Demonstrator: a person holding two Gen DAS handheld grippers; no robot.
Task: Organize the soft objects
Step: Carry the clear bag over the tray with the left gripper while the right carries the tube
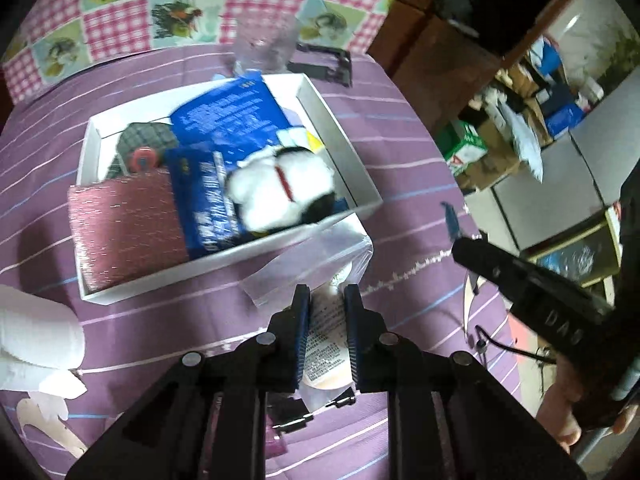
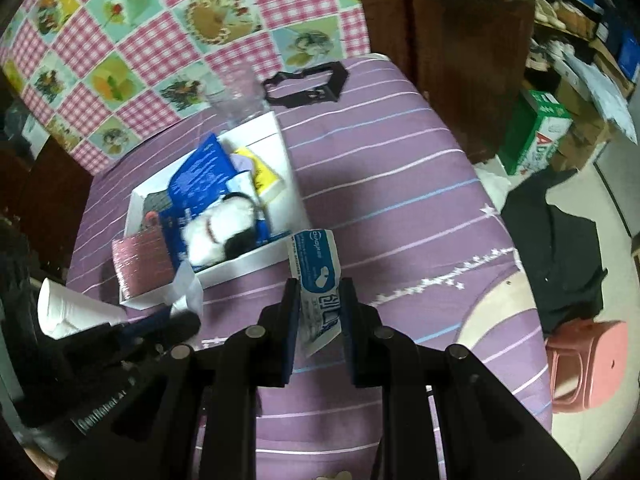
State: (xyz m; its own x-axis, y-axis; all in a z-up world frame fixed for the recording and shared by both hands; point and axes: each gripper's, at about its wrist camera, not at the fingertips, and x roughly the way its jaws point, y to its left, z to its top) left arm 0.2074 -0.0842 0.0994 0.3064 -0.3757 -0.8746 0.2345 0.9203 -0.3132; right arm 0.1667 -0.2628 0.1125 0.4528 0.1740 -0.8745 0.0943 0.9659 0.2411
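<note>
A white box [image 1: 344,136] on the purple striped cloth holds blue packets [image 1: 224,120], a white and black plush toy [image 1: 280,188], a pink sponge [image 1: 128,228] and a grey item [image 1: 144,140]. My left gripper [image 1: 327,300] is shut on a clear plastic packet [image 1: 324,336] just in front of the box. My right gripper [image 2: 320,292] is shut on a blue and white packet [image 2: 318,276] held above the cloth, right of the box [image 2: 280,140]. The plush toy [image 2: 216,232] shows there too.
A clear glass [image 1: 264,44] and a black frame [image 1: 324,64] stand behind the box. A white tissue roll [image 1: 36,332] lies at the left. The checked pink cloth [image 2: 120,40] rises behind. Shelves, cartons and a pink stool [image 2: 584,368] stand off the right side.
</note>
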